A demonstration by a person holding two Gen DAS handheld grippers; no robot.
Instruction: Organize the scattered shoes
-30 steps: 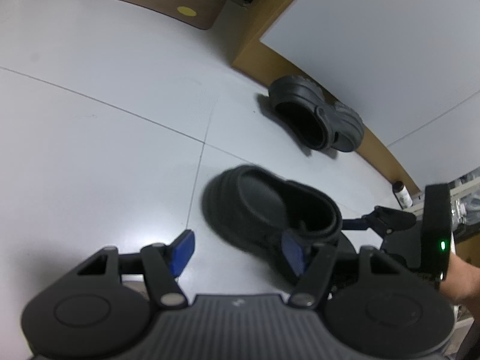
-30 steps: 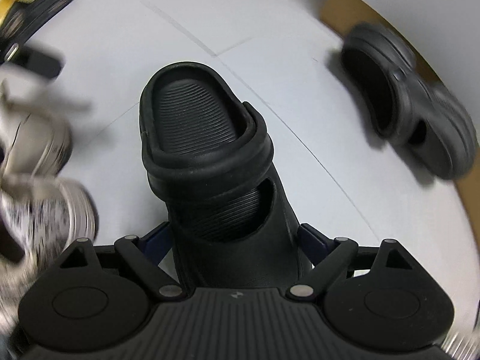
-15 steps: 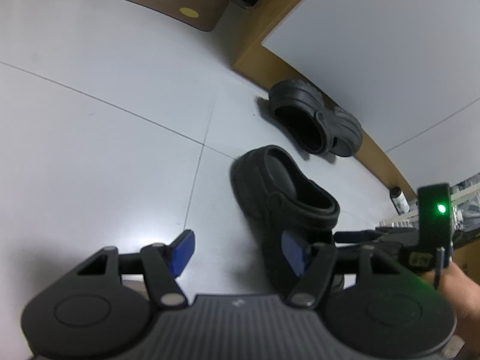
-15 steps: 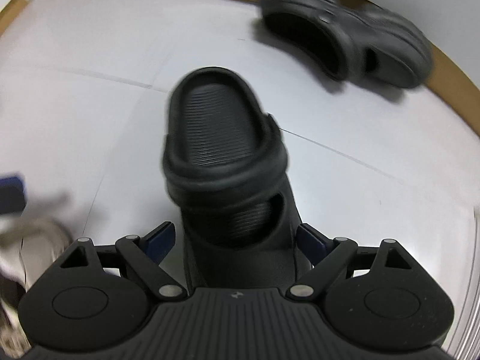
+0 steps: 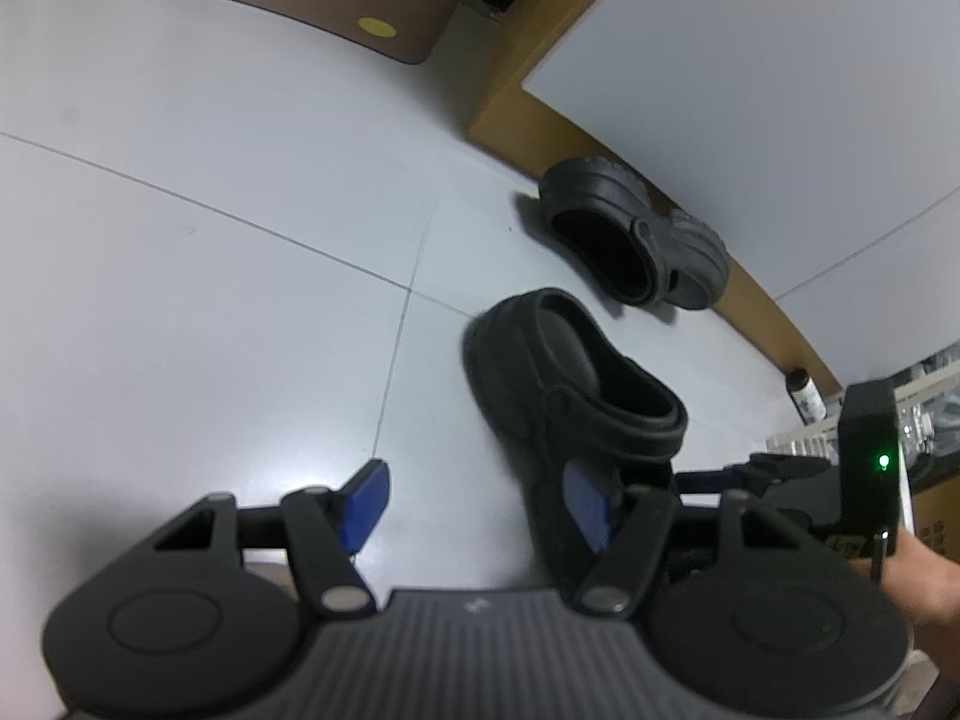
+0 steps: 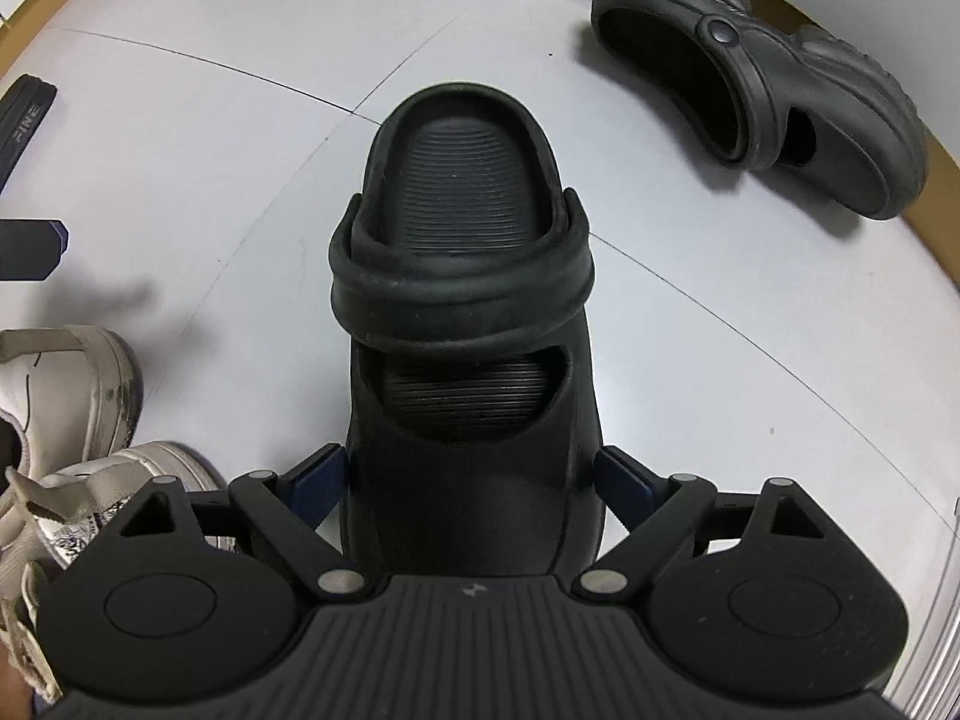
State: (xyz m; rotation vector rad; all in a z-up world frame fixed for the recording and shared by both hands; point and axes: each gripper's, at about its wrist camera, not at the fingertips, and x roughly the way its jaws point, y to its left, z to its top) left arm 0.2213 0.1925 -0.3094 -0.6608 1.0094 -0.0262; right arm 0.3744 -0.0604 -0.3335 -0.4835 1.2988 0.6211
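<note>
- Shoes are scattered on the pale tiled floor (image 6: 180, 138); one black clog (image 6: 468, 312) is between the fingers of the right gripper (image 6: 471, 480), its heel end pointing away from the hand.
- The blue pads sit at both sides of the clog's front part. They look to be pressing it, so I judge it clamped, though the contact itself is partly hidden.
- A second clog (image 6: 762, 78), I think its pair, lies on its side against the brown skirting (image 5: 774, 306), near but not touching.
- The left gripper (image 5: 474, 504) hovers with its claw apart and holds nothing.
- White sneakers (image 6: 72, 420) wait just beside the right gripper.
- Probably the held clog is carried toward its partner, so both stand together along the wall.
</note>
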